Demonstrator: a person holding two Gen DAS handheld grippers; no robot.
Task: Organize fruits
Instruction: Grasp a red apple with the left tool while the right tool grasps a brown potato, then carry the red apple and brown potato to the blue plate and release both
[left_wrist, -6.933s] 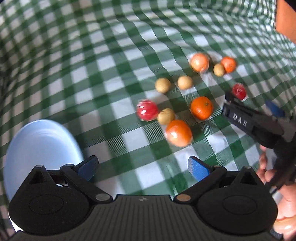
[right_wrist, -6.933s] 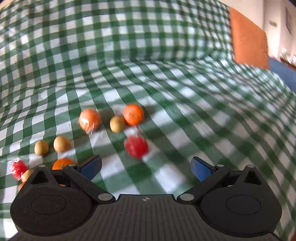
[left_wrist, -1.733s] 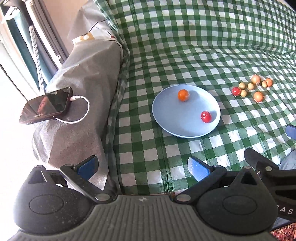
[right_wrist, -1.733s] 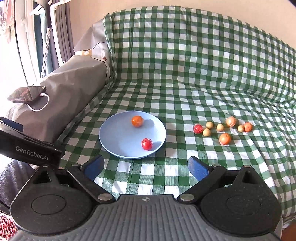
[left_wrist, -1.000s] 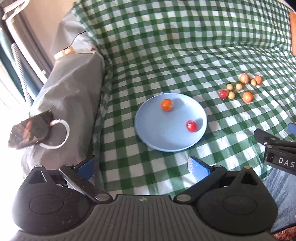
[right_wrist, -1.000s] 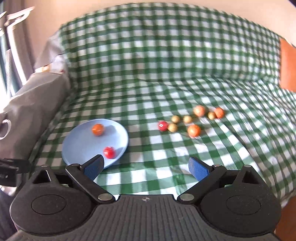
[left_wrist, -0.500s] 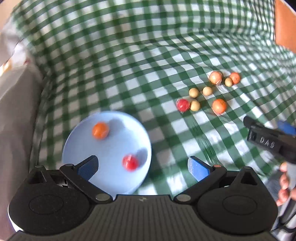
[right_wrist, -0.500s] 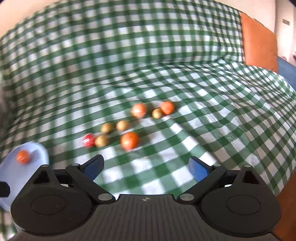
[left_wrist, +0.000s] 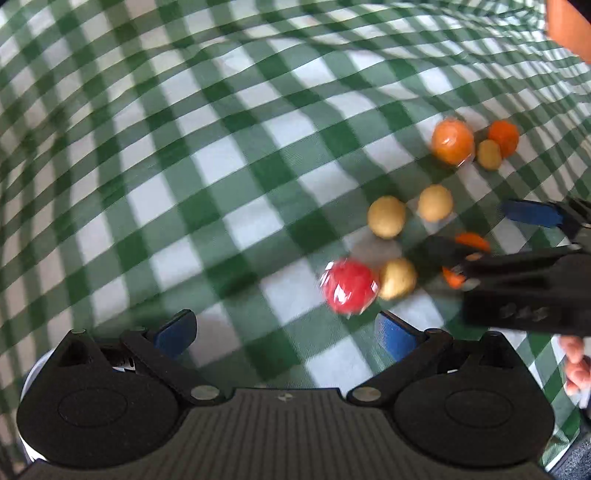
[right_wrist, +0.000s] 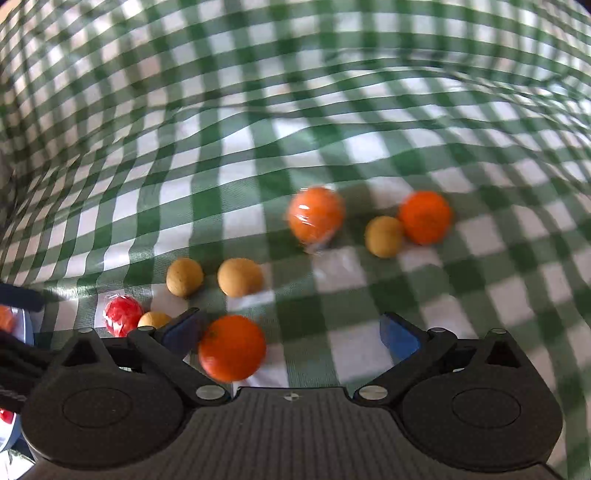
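Loose fruit lies on the green checked cloth. In the left wrist view a red fruit (left_wrist: 349, 286) sits just ahead of my open left gripper (left_wrist: 284, 332), toward its right finger, with a tan fruit (left_wrist: 397, 278) touching it. My right gripper (left_wrist: 487, 236) reaches in from the right, its fingers either side of an orange (left_wrist: 471, 242) that it half hides. In the right wrist view that orange (right_wrist: 232, 347) lies between the fingers of my open right gripper (right_wrist: 291, 334), close to the left one. The blue plate (right_wrist: 26, 326) shows only at the left edge.
Farther back lie two tan fruits (right_wrist: 184, 277) (right_wrist: 240, 277), a wrapped orange (right_wrist: 316, 216), a small tan fruit (right_wrist: 384, 230) and another orange (right_wrist: 424, 218). A person's fingers (left_wrist: 574, 365) hold the right gripper. The cloth rises into a backrest behind the fruit.
Both grippers have moved forward and down from well back to right at the fruit cluster. The right gripper now straddles the nearest orange; the plate has slid out to the frame edges.
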